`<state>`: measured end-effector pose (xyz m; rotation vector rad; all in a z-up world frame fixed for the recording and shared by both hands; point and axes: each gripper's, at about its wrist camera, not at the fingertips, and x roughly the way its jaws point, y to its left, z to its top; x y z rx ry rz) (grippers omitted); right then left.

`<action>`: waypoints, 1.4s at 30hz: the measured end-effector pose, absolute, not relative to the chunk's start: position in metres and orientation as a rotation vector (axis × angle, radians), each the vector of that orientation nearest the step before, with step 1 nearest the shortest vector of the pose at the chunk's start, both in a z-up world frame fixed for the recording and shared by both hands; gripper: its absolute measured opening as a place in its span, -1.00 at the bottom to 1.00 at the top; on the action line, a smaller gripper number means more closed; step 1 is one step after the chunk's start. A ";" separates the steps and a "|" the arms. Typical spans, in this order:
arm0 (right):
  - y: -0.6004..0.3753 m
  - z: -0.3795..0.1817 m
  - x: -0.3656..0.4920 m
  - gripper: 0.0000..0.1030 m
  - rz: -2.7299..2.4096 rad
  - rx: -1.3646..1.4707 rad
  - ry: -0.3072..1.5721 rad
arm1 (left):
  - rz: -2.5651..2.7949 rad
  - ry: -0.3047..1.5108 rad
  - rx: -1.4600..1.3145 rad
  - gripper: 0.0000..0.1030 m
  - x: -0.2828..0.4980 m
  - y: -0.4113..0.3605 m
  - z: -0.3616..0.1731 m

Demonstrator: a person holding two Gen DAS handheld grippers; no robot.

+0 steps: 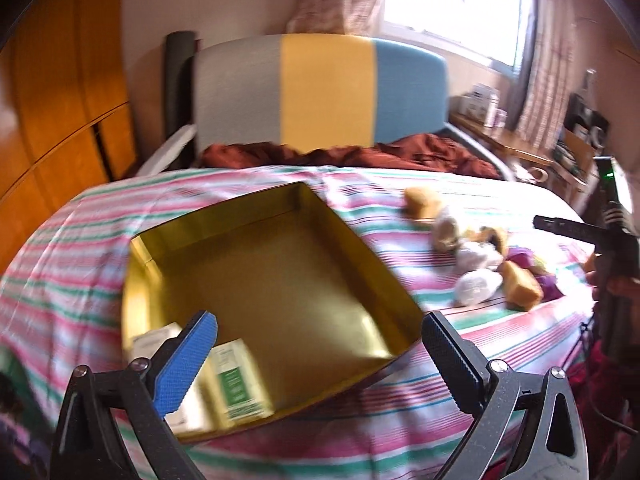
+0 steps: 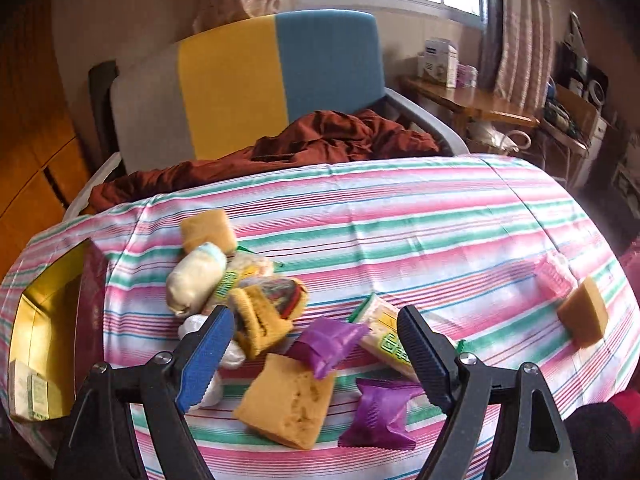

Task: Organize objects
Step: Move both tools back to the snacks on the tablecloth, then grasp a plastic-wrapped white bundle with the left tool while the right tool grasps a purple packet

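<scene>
A gold tin box (image 1: pixel 280 280) lies open on the striped cloth; two white-and-green cartons (image 1: pixel 236 384) lie in its near corner. My left gripper (image 1: pixel 320 356) is open and empty, hovering over the box's near edge. A pile of snacks (image 1: pixel 480 260) lies to the right of the box. In the right wrist view my right gripper (image 2: pixel 316 344) is open and empty above the pile: a purple packet (image 2: pixel 328 342), a yellow sponge cake (image 2: pixel 286 400), a second purple packet (image 2: pixel 380 412), a green-printed wafer pack (image 2: pixel 384 332) and a white roll (image 2: pixel 194 280). The box (image 2: pixel 44 320) shows at the left.
A yellow cake (image 2: pixel 584 312) and a pink packet (image 2: pixel 554 276) lie apart at the right of the cloth. A chair with grey, yellow and blue back (image 2: pixel 256 92) holds a red-brown blanket (image 2: pixel 320 140) behind the table. A wooden desk (image 2: pixel 468 100) stands at right.
</scene>
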<state>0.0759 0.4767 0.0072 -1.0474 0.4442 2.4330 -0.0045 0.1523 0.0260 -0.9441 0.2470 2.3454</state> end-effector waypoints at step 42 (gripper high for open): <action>0.560 -0.027 0.116 0.66 2.160 -0.955 1.071 | 1.892 0.493 -1.042 -0.29 0.023 0.362 -0.085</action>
